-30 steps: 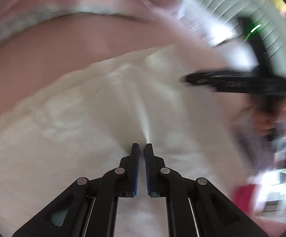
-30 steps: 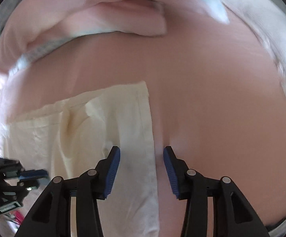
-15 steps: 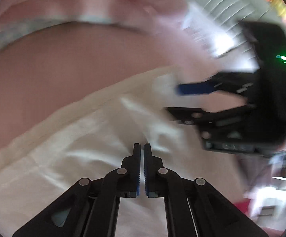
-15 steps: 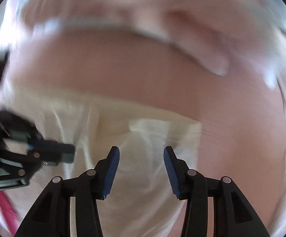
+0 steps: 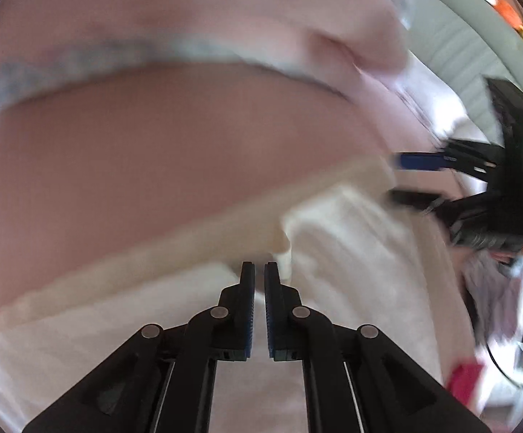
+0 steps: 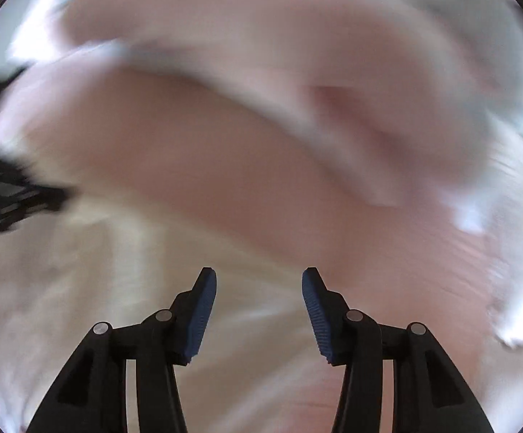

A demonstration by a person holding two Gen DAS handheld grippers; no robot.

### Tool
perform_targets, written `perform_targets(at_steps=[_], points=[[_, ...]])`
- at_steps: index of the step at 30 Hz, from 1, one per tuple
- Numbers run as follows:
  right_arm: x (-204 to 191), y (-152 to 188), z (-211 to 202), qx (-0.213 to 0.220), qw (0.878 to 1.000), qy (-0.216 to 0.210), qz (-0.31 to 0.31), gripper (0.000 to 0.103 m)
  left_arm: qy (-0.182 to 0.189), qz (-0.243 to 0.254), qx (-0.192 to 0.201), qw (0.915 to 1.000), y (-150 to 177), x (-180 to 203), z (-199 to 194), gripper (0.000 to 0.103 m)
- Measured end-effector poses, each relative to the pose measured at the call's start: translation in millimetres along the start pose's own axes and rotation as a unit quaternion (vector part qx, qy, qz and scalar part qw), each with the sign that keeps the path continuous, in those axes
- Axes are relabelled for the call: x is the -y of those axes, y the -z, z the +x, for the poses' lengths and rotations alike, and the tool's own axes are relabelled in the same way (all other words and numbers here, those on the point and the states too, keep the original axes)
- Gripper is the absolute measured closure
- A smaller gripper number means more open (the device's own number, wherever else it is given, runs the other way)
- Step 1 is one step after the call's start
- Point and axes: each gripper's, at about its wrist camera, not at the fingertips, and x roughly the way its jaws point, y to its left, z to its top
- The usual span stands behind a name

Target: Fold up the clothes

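A cream-white garment (image 5: 351, 252) lies on a pink bed sheet (image 5: 153, 151). My left gripper (image 5: 259, 270) is nearly shut, with its tips at a raised fold of the garment; whether cloth sits between the pads is hidden. The right gripper (image 5: 405, 176) shows in the left wrist view at the right, open over the garment's far corner. In the right wrist view the right gripper (image 6: 259, 278) is open and empty above the garment (image 6: 81, 270), near its right edge. The left gripper's body (image 6: 5, 195) shows blurred at the left.
A pink pillow or quilt with a grey patterned edge (image 5: 153, 54) lies beyond the garment. A white padded headboard (image 5: 452, 36) is at the far right. A pink object (image 5: 463, 382) sits at the bed's lower right. The right wrist view is motion-blurred.
The left gripper has drawn the garment's fold back, so more pink sheet shows beyond it. The right gripper has swung left over the garment, staying open.
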Motion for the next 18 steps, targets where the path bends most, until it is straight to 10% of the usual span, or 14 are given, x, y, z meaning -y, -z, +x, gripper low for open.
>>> perform_targets(at_steps=[5,8,11,18], points=[[-25,-2,18,-0.008,0.999,0.025,-0.024,0.044,-0.031,0.031,0.001,0.999,-6,-7,6,0.096],[-4,-4,8,0.007,0.997,0.049,0.06,0.04,-0.162,-0.012,0.059,0.9849,-21,-20,-11,0.095],[0,5,-24,0.048,0.989,0.099,0.099,0.04,-0.075,-0.07,0.073,0.9921,-17,-27,-31,0.094],[-30,22,-61,0.034,0.975,0.009,0.221,0.04,-0.022,-0.002,-0.016,0.9996,68,40,-37,0.093]])
